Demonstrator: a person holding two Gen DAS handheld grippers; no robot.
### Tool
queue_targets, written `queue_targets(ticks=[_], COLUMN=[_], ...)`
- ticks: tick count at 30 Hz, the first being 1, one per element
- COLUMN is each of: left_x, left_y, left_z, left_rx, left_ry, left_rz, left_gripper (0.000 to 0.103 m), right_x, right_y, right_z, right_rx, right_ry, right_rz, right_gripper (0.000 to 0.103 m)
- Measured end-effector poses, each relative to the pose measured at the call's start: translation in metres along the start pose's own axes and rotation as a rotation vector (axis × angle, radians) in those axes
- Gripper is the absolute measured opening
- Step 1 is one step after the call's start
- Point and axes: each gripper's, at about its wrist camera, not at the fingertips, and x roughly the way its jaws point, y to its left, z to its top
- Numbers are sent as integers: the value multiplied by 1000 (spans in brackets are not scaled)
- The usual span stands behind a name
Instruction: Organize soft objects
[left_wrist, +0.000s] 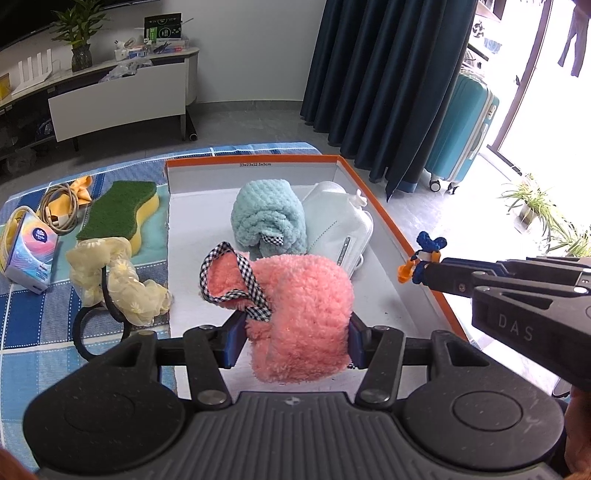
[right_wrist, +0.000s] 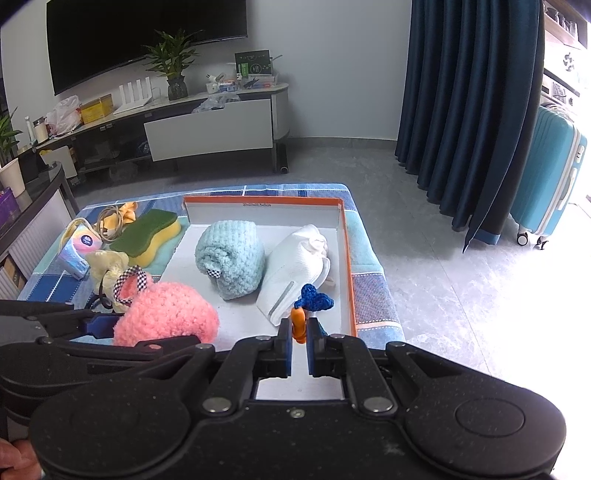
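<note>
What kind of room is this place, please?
Most likely a home living room: a large television hangs above a low media cabinet, dark blue curtains cover a bright window or door, and a blue suitcase stands on the tiled floor.

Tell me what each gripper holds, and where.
Left gripper clamps the fluffy pink rolled towel across its sides; right gripper pinches the small blue-and-orange crocheted toy by its orange end.

The print on the far wall of the box (left_wrist: 255, 163) is too small to be read; beside it, the hair band (left_wrist: 96, 325) is partly hidden.
</note>
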Motion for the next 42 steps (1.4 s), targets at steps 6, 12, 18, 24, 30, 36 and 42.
queue_targets(ticks=[6,12,18,24,30,36,42], left_x=[5,2,-6,-15,-27,-43,-52], left_y=[-4,-11,-11,1,12,25,44], left_z=[1,0,1,3,4,2,-4], left_rx=[13,29,21,-22,-51,-75,-107], left_ry=[5,3,-20,-30,-37,-48,-48], left_rz=[-31,-76,-80,-24,50,119,171], left_gripper=[56,73,83,85,88,92,93], right_x=[3,-3,-11,-19,-23,-26,-24], right_y=[-5,-11,-10,-4,8,23,44], right_z=[3,5,8,8,8,6,6], right_rx=[12,45,56,47,25,5,-27], right_ry=[-7,-31,-55,-68,-68,-63,-57], right_rz=[-17,-26,-26,-13,12,38,63], right_gripper=[14,14,14,14,16,19,32])
